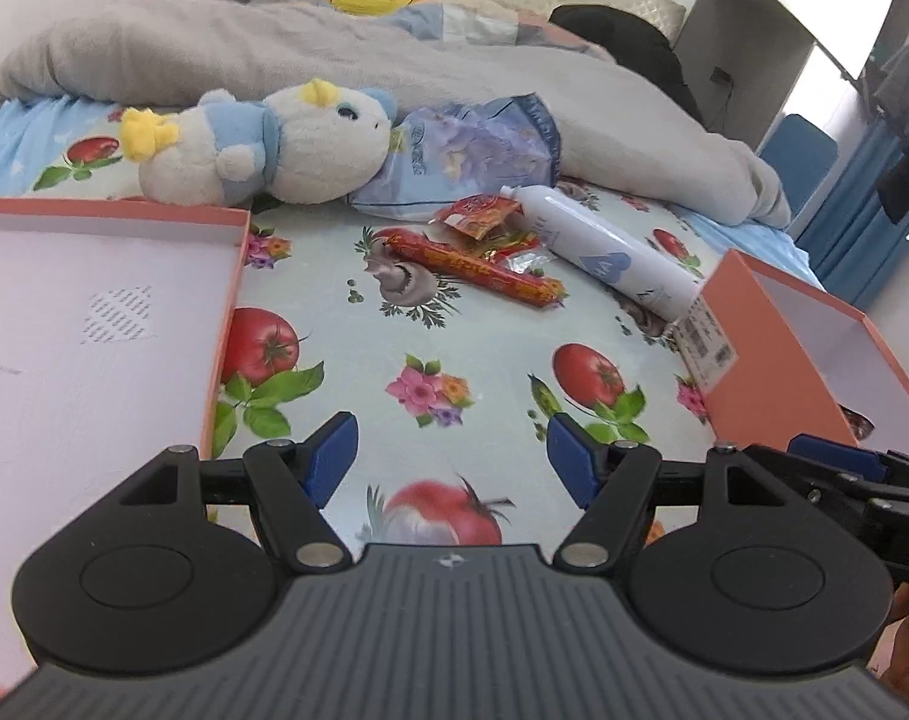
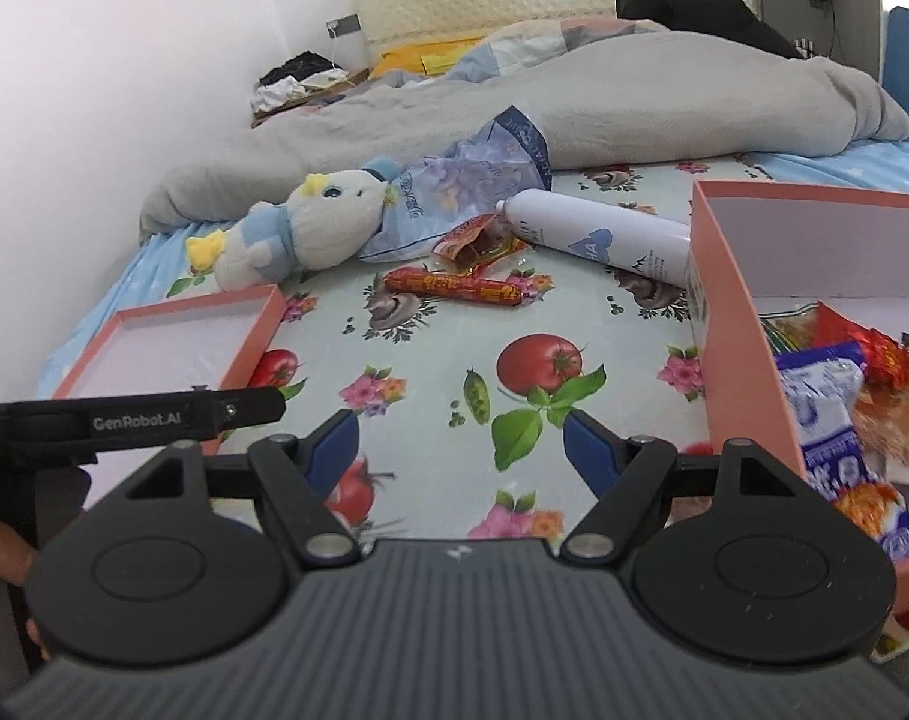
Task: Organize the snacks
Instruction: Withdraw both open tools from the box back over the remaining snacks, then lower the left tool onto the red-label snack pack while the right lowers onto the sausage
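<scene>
Left tool (image 1: 451, 461): jaws wide apart, nothing between them, hovering over the bed's printed sheet (image 1: 394, 348).
Right tool (image 2: 461, 450): also spread, empty.
Sausage (image 2: 452, 286): on the sheet mid-bed, a red wrapper (image 2: 475, 240) just behind.
Bottle (image 2: 598, 237): lying beside them (white, on its side).
Box (image 2: 736, 324): right, packets inside.
Lid (image 1: 94, 324): left, near the plush (image 1: 262, 144).

Both rigs look identical: the left gripper (image 1: 452, 456) and right gripper (image 2: 461, 447) each have a grey ribbed body, with a small white logo at 12 o'clock on its top edge. Two big black round discs flank it. Black link arms with silver pivot screws run out to blue fingertips (image 1: 333, 455). White "GenRobot.AI" lettering runs along the left one's black side in the right camera.
</scene>
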`<state>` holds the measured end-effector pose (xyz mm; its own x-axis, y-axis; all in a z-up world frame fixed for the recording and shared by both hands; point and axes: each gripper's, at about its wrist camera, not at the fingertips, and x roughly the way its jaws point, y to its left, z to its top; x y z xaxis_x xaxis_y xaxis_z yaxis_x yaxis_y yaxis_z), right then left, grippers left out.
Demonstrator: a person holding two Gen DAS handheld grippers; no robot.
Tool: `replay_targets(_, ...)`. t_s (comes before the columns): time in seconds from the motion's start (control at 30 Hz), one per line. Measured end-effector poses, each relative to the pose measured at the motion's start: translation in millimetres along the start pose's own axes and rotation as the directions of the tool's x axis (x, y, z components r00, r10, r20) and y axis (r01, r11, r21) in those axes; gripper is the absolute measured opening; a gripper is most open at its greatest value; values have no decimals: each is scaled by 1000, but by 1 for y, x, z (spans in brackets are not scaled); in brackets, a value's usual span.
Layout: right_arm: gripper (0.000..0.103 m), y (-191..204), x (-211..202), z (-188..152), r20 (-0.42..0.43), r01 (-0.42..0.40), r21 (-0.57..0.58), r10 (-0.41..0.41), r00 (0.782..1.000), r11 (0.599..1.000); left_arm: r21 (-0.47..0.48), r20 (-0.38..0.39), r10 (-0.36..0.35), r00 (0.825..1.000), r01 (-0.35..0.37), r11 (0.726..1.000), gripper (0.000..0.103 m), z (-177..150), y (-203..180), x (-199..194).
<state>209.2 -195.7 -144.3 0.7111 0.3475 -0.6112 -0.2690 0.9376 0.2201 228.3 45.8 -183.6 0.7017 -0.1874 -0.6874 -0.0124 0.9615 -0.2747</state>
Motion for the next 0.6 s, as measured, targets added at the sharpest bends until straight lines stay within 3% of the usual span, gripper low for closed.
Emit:
replay_targets(0.13, 77, -5, 26, 13, -17, 22, -19, -22, 1000, 1000, -37, -80, -24, 997, 21, 999, 74, 11, 4, 34)
replay_targets(0.27, 77, -9, 53, 23, -39, 30, -50, -32, 999, 998, 5, -98, -25, 995, 25, 1000, 74, 17, 0, 60)
replay_targets(0.6, 76, -22, 119, 56, -129, -55, -154, 36, 991, 987, -31, -92, -83, 992, 80, 996, 74, 75, 13, 112)
